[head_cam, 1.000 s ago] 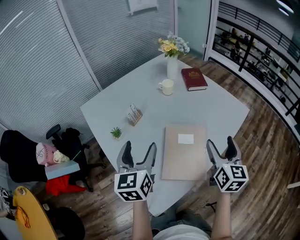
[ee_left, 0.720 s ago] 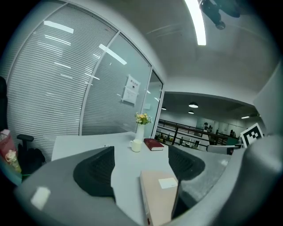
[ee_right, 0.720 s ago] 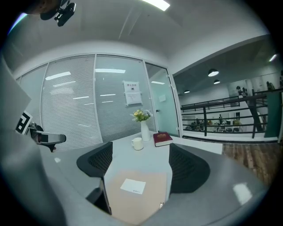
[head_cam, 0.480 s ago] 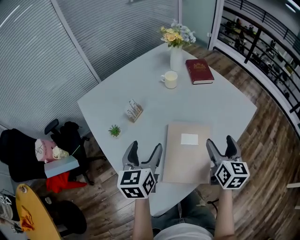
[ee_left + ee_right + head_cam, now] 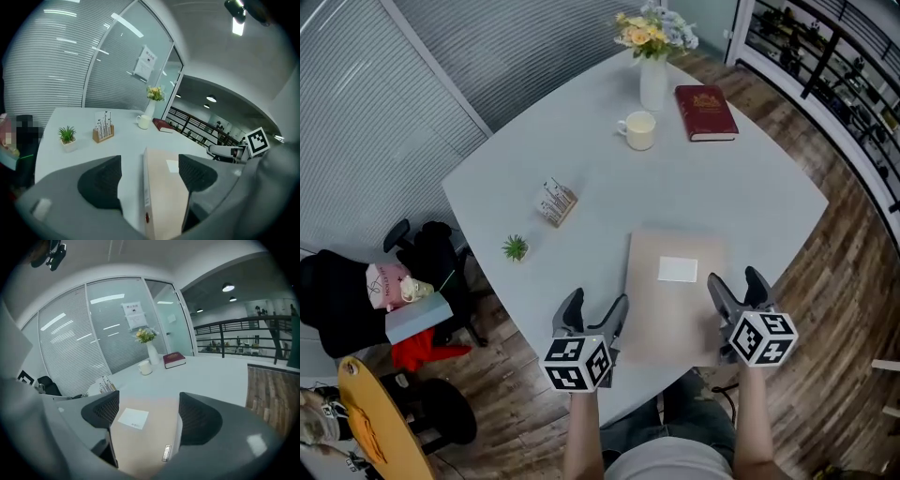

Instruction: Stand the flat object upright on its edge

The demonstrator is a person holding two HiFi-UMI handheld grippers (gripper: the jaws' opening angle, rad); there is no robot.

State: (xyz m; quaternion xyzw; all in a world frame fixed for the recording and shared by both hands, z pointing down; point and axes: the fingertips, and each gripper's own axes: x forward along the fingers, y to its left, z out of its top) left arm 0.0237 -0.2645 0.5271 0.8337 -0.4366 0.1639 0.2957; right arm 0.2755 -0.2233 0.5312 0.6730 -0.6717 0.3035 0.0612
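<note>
Beige folder point(image 5: 670, 309) lies flat on the near corner of a pale grey table point(image 5: 750, 197), its near end framed by two hand-held claws. The left gripper point(image 5: 595, 306) has its jaws spread wide at the folder's near left corner: in the left gripper view the folder's long left edge runs between the two pads, with the right jaw over the cover and the left jaw over bare tabletop. The right gripper point(image 5: 734, 281) is likewise spread at the near right side: in its own view the left jaw sits over the cover and the right jaw stands just past the folder's right edge, where a small metal tag shows. Neither claw is pressed onto the folder. A white label point(image 5: 678, 270) sits on the cover towards its far end. Farther out on the table, well apart from the folder, are a small potted plant point(image 5: 515, 247) and a wooden card holder point(image 5: 556, 202) to the left, and at the far corner a white mug point(image 5: 639, 130), a red book point(image 5: 706, 112) and a white vase of flowers point(image 5: 653, 58). An office chair draped with dark clothing point(image 5: 356, 300) stands on the wooden floor point(image 5: 853, 309) to the left of the table.
</note>
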